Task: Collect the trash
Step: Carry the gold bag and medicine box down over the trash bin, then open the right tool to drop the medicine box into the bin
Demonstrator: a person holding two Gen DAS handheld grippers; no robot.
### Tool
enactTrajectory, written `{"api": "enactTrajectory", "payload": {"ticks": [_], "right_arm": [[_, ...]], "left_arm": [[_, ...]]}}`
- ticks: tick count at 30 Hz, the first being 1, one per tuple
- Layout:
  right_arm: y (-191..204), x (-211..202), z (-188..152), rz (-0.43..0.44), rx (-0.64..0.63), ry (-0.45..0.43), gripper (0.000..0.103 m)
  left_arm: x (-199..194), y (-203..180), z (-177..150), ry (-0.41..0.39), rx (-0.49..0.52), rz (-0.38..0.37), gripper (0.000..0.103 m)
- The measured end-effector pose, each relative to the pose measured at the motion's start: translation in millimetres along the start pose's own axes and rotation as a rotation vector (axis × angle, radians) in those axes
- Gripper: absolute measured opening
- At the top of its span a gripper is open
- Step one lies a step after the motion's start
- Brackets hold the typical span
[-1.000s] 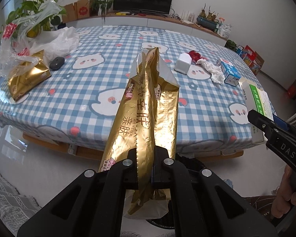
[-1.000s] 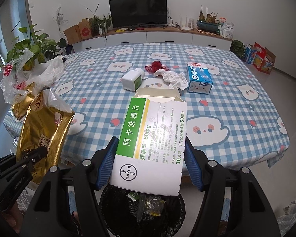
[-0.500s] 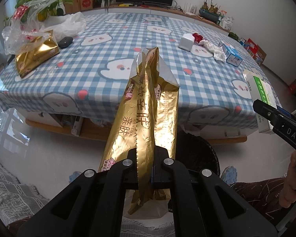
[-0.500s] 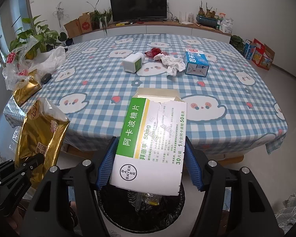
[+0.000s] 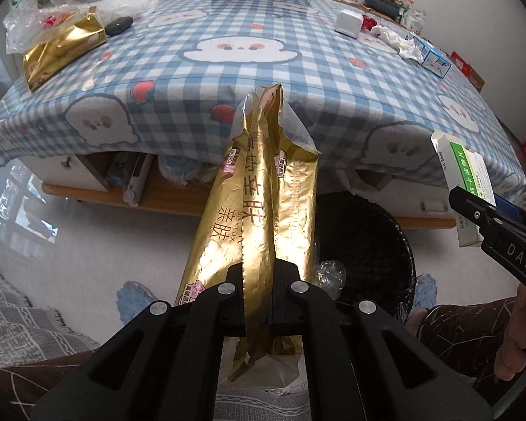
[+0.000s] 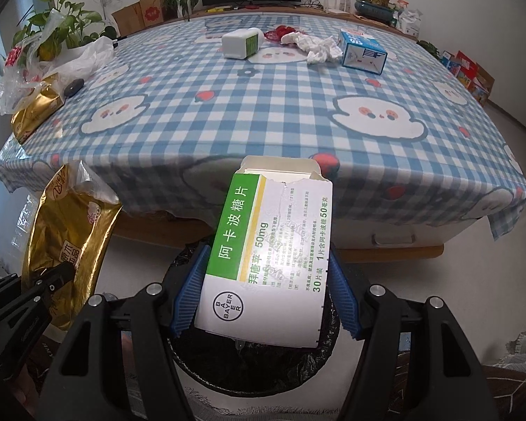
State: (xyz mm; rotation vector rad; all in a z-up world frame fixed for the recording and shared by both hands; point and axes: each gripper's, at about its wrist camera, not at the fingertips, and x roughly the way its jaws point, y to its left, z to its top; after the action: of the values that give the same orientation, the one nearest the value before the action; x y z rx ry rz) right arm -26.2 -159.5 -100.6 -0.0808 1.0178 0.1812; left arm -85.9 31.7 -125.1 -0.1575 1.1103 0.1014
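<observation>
We carry two pieces of trash. Our left claw (image 5: 257, 282) is pinched tight on one gold foil bag (image 5: 263, 189), which stretches toward 12 o'clock. Our right claw (image 6: 263, 298) grips one torn white-and-green medicine box (image 6: 270, 256) between its two blue pads (image 6: 187, 296), directly above one black-lined trash bin (image 6: 242, 365) on the floor at 6 o'clock. Beyond it, the tabletop (image 6: 280, 105) under its blue checked cloth carries, at 10 o'clock, one second gold bag (image 6: 35, 112), one clear plastic bag (image 6: 28, 66) and one dark mouse (image 6: 74, 87); at 12 o'clock, one white bottle (image 6: 240, 44), one crumpled tissue (image 6: 319, 47), one red wrapper (image 6: 280, 31) and, toward 1 o'clock, one blue carton (image 6: 363, 52).
</observation>
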Motion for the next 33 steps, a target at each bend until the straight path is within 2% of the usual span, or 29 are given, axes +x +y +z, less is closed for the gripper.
{"api": "enactTrajectory", "payload": {"ticks": [7,12,21,28,30,33], "right_arm": [[7,21,-11,-0.002,-0.009,0.016,0.062],[8,39,-19,-0.006,-0.008,0.046,0.062],[14,70,-32,0.001,-0.010,0.096,0.062],[21,80,-36,0.011,-0.023,0.111,0.063],[23,80,-36,0.012,-0.027,0.111,0.065],[24,78,-36,0.010,-0.030,0.105,0.073]], "left_arm": [[28,10,-9,0.020,-0.023,0.005,0.001],[36,9,-11,0.012,-0.008,-0.001,0.002],[54,12,-16,0.047,-0.007,0.023,0.002],[58,12,-15,0.058,-0.009,0.019,0.002],[58,11,-15,0.058,-0.008,0.014,0.002],[60,11,-15,0.063,-0.006,0.014,0.002]]}}
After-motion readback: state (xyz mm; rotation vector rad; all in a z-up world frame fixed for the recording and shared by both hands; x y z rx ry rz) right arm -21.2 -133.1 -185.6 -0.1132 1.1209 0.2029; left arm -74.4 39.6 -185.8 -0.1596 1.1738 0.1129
